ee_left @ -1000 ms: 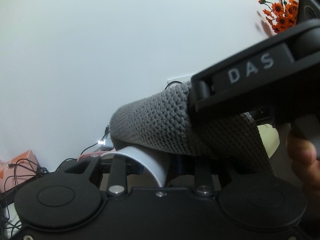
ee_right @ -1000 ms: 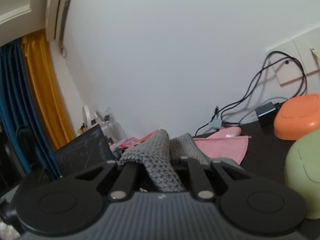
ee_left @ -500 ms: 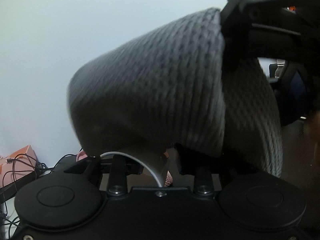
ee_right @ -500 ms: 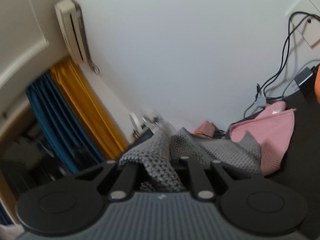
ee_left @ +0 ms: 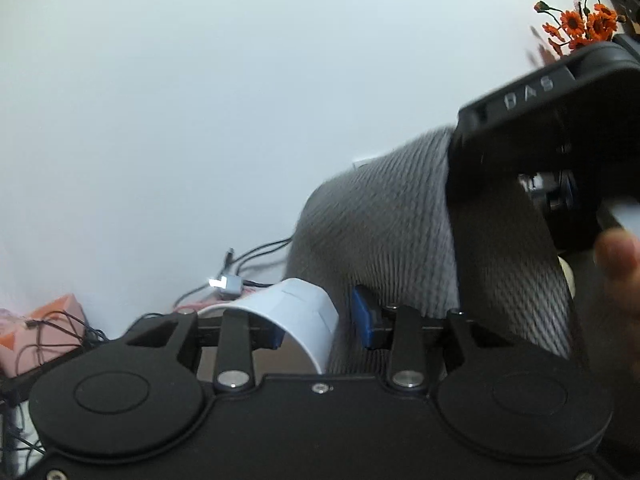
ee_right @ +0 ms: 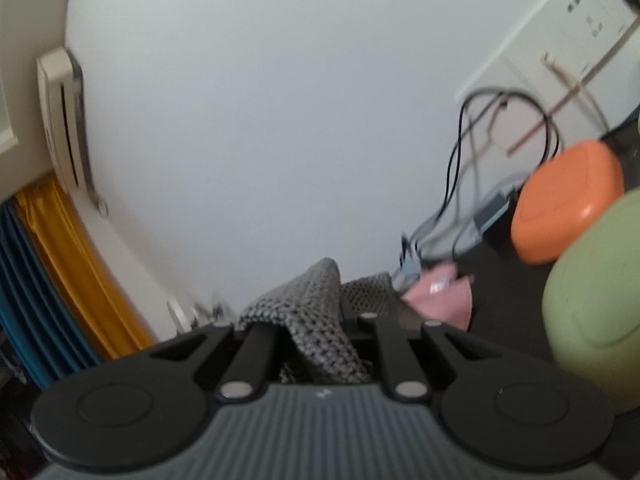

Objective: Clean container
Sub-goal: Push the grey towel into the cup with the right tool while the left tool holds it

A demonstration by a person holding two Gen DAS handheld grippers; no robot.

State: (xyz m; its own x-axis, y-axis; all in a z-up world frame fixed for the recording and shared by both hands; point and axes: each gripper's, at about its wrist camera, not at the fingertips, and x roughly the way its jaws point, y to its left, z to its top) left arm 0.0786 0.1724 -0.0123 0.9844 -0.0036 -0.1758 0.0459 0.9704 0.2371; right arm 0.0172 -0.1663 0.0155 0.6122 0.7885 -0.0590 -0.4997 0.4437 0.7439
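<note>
White wall backs dark table [ee_right: 504, 276]; right claw [ee_right: 320, 320] clamps grey cloth [ee_right: 320, 320].

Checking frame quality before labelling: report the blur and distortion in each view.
Left wrist view: fisheye bending at the edges; the grey knitted cloth and the right gripper holding it are motion-smeared, while the white container rim stays fairly sharp. Right wrist view: the orange lid and cables are streaked, and the wall curves.
</note>
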